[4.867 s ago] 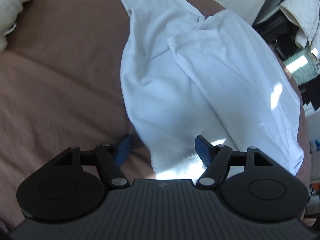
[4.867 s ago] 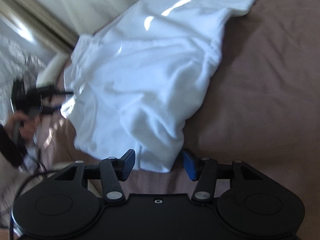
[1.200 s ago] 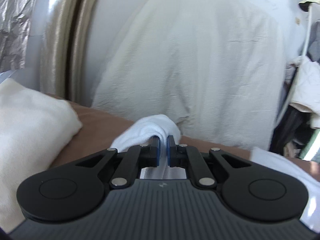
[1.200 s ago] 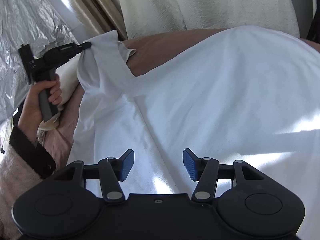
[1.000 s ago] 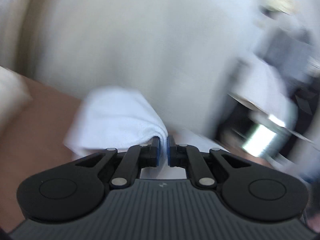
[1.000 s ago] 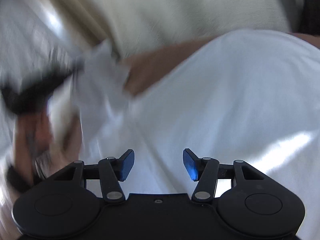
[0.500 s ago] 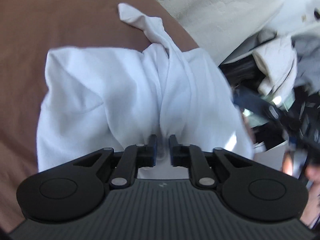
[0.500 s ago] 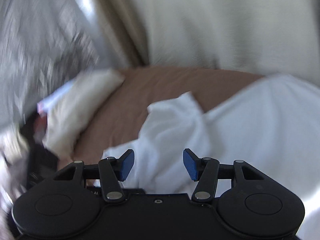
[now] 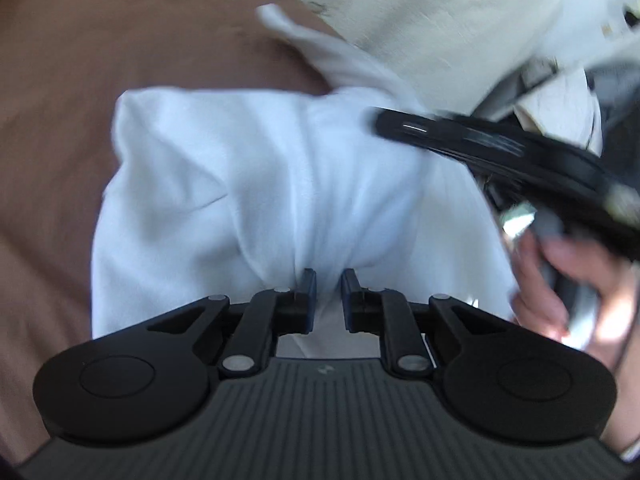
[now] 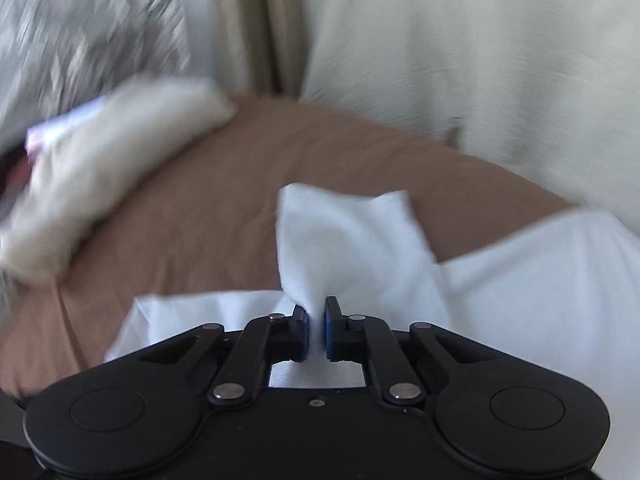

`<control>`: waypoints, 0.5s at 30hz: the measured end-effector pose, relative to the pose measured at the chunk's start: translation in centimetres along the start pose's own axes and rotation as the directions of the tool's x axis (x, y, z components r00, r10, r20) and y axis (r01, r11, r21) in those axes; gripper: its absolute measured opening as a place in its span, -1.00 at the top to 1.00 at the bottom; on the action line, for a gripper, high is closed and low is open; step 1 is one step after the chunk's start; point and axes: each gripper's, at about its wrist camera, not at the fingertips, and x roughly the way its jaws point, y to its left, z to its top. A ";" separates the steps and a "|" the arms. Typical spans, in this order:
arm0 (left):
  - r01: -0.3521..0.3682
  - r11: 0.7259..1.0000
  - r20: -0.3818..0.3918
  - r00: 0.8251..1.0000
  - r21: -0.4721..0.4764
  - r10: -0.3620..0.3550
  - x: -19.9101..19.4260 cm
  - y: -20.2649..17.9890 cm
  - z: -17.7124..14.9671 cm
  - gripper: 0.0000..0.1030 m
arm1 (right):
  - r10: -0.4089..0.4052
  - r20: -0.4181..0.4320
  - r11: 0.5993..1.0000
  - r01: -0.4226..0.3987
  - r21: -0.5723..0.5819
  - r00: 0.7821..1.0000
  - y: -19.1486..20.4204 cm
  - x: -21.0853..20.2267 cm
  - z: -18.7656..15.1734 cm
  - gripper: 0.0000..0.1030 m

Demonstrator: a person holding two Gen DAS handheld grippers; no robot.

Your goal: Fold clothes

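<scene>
The white shirt (image 9: 256,184) is lying bunched on the brown bed (image 9: 72,80), its cloth gathering into folds that are running toward the left gripper (image 9: 328,288). The fingers (image 9: 307,296) of that gripper are standing a little apart with a ridge of the shirt passing between them; whether they are pinching it or only straddling it cannot be told from the blurred view. A narrow tail of the shirt is trailing up toward the cream bedding (image 9: 432,20) at the top.

In the right wrist view, the right gripper (image 10: 317,326) is gripping a fold of the shirt (image 10: 344,240), its fingers (image 10: 301,332) nearly meeting on the cloth, and a loose flap is standing up just beyond them. A cream pillow (image 10: 104,168) is lying on the bed to the left, well apart from the shirt. In the left wrist view, the person's hand (image 9: 572,280) is holding the other gripper at the right edge, over the shirt.
</scene>
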 end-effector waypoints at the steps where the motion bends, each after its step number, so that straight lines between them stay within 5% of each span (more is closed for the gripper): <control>1: -0.004 1.000 -0.001 1.000 0.014 0.004 0.0 -0.2 0.2 0.72 | -0.008 0.031 0.999 0.006 0.038 0.999 0.1 -1.6 -0.5 0.84; 9: -0.072 0.993 0.010 0.997 0.097 0.071 -1.5 -1.8 -0.5 0.72 | -0.117 0.215 0.981 0.079 0.176 0.970 4.0 -13.0 -6.4 0.97; 15: -0.114 0.983 0.023 0.994 0.143 0.111 -2.5 -2.6 -0.1 0.73 | -0.173 0.177 0.967 0.132 0.219 0.969 2.7 -14.6 -9.9 0.98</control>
